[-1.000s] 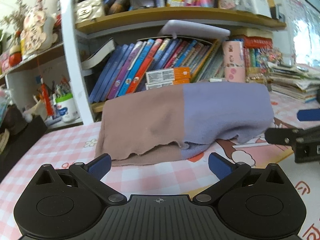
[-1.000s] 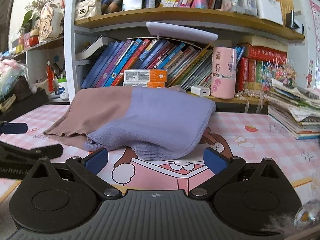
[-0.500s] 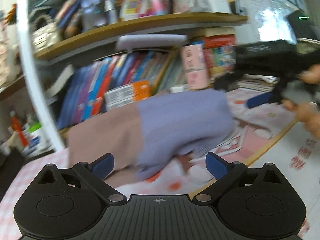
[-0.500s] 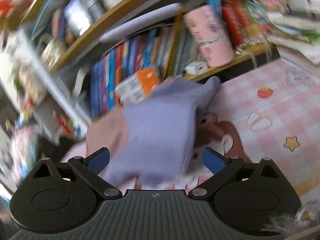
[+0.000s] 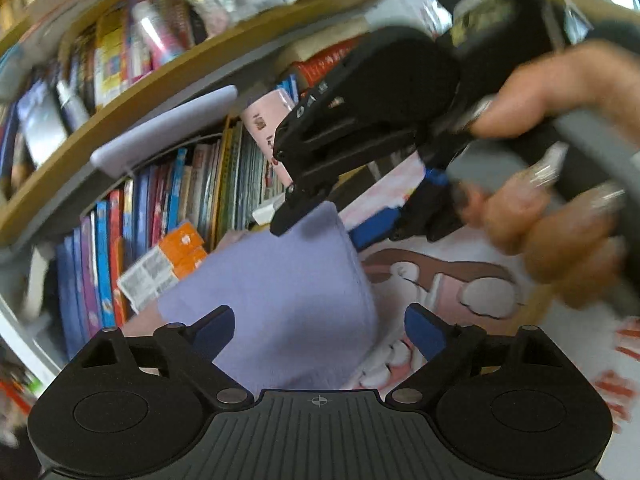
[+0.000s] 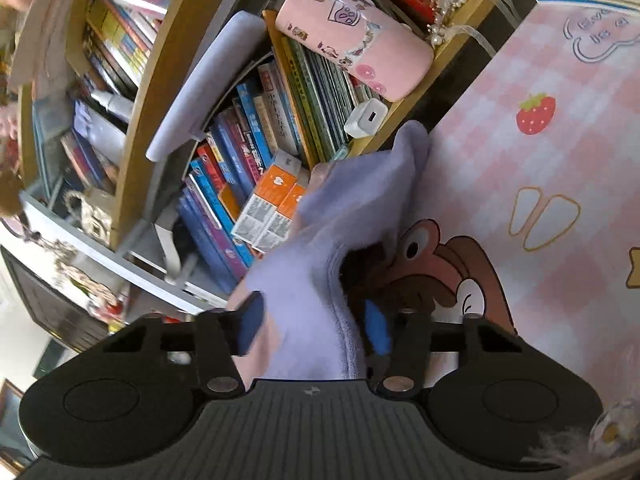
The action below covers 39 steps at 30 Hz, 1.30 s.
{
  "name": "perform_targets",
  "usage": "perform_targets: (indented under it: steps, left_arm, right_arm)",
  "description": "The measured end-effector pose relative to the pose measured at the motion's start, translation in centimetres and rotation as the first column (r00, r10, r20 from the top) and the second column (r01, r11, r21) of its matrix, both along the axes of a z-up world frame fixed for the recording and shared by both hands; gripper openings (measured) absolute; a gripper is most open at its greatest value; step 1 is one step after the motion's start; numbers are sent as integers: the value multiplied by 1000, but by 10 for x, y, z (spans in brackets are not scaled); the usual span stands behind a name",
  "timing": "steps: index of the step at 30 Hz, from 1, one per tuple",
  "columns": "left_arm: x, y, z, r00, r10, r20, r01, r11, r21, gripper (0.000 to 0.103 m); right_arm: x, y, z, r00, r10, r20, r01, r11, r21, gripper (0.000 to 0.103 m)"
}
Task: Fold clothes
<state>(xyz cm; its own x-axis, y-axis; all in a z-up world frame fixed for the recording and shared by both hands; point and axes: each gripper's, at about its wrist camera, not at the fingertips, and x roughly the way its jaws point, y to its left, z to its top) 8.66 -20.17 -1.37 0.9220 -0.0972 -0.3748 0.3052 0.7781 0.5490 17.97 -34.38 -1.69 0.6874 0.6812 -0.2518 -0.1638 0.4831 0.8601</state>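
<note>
A folded garment, purple (image 5: pixel 280 280) with a pinkish-brown half, lies on the pink checked table mat (image 6: pixel 540 152) in front of the bookshelf. My right gripper (image 6: pixel 314 320) is rolled over at the garment's purple end (image 6: pixel 360 208). Its jaws are closing, with a bunch of the purple cloth filling the gap and both blue pads against it. My left gripper (image 5: pixel 318 326) stands wide over the near purple part, jaws closing slightly, pads clear of the cloth. In the left wrist view a hand (image 5: pixel 560 208) holds the right gripper at the garment's far corner.
Right behind the garment is the bookshelf with upright books (image 6: pixel 248 140), two orange boxes (image 6: pixel 276 196), a white charger (image 6: pixel 366 118) and a pink cylinder case (image 6: pixel 352 36). To the right, the mat carries a cartoon print (image 6: pixel 448 272).
Both grippers have rolled and moved in on the garment. The right jaws have narrowed from wide open onto the purple end. The right gripper and its hand now fill the left view's upper right.
</note>
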Motion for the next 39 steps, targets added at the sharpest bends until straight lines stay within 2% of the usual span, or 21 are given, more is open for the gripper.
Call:
perform_targets:
  steps: [2, 4, 5, 6, 7, 8, 11, 16, 19, 20, 21, 22, 23, 24, 25, 28, 31, 34, 37, 38, 39]
  left_arm:
    - [14, -7, -6, 999, 28, 18, -29, 998, 52, 93]
    - [24, -8, -9, 998, 54, 21, -56, 995, 84, 87]
    - [31, -5, -9, 998, 68, 7, -68, 994, 81, 81]
    - [33, -2, -9, 997, 80, 0, -79, 994, 81, 62]
    - [35, 0, -8, 996, 92, -8, -91, 993, 80, 50]
    - [35, 6, -6, 995, 99, -11, -98, 992, 77, 30]
    - [29, 28, 8, 994, 110, -14, -110, 994, 19, 12]
    - [-21, 70, 45, 998, 56, -34, -62, 980, -188, 9]
    - [-67, 76, 54, 999, -17, -36, 10, 982, -187, 9]
    - [-81, 80, 55, 998, -33, -48, 23, 981, -192, 9]
    - [-94, 84, 56, 997, -49, -60, 36, 979, -198, 9]
    - [-104, 89, 55, 996, -45, -71, 29, 978, -205, 9]
    - [-113, 93, 53, 996, -40, -83, 22, 977, -211, 9]
    - [-119, 100, 52, 995, -24, -92, 3, 974, -227, 9]
    - [-124, 106, 50, 995, -9, -102, -17, 970, -244, 9]
    - [-138, 122, 44, 989, 4, -148, -56, 936, -347, 9]
    - [-147, 126, 37, 982, -48, -181, -34, 905, -424, 9]
    - [-149, 125, 41, 972, -132, -196, 18, 868, -496, 9]
    - [-152, 122, 64, 952, -270, -146, 137, 798, -586, 8]
    - [-153, 121, 74, 942, -315, -116, 181, 769, -614, 8]
    - [-154, 120, 91, 926, -374, -56, 251, 719, -648, 8]
  right_arm:
    - [1, -2, 1, 1000, 0, 14, 0, 1000, -6, 37]
    - [1, -6, -1, 1000, -10, 12, 10, 1000, 5, 39]
    - [1, -8, -3, 1000, -15, 3, 15, 1000, 20, 42]
    - [1, -11, -6, 1000, -17, -8, 18, 999, 36, 47]
    - [2, -13, -9, 1000, -20, -20, 21, 998, 53, 53]
    - [2, -15, -12, 999, -22, -32, 24, 997, 73, 55]
    - [3, -16, -17, 999, -4, -51, 11, 992, 124, 66]
    - [4, -2, -17, 994, 95, -50, -84, 978, 188, 80]
    - [1, 8, -19, 989, 128, -71, -112, 974, 198, 80]
    - [-1, 10, -19, 989, 123, -84, -107, 978, 181, 78]
    - [-3, 11, -18, 989, 117, -95, -100, 981, 163, 67]
    - [-5, 10, -18, 988, 112, -104, -96, 984, 147, 48]
    - [-6, 10, -17, 988, 107, -112, -92, 987, 131, 38]
    - [-8, 9, -16, 987, 116, -110, -101, 986, 131, 22]
    - [-9, 8, -15, 986, 135, -101, -120, 982, 143, 17]
    - [-18, 12, -4, 984, 176, -42, -169, 977, 129, 14]
    - [-34, 19, 5, 985, 173, 16, -174, 980, 99, 12]
    - [-53, 9, 7, 995, 101, 20, -103, 989, 107, 12]
    - [-71, -13, 24, 999, 25, 36, -30, 991, 132, 11]
    - [-76, -20, 40, 998, 2, 61, -11, 991, 137, 11]
    - [-83, -24, 68, 993, -16, 116, 1, 992, 129, 11]
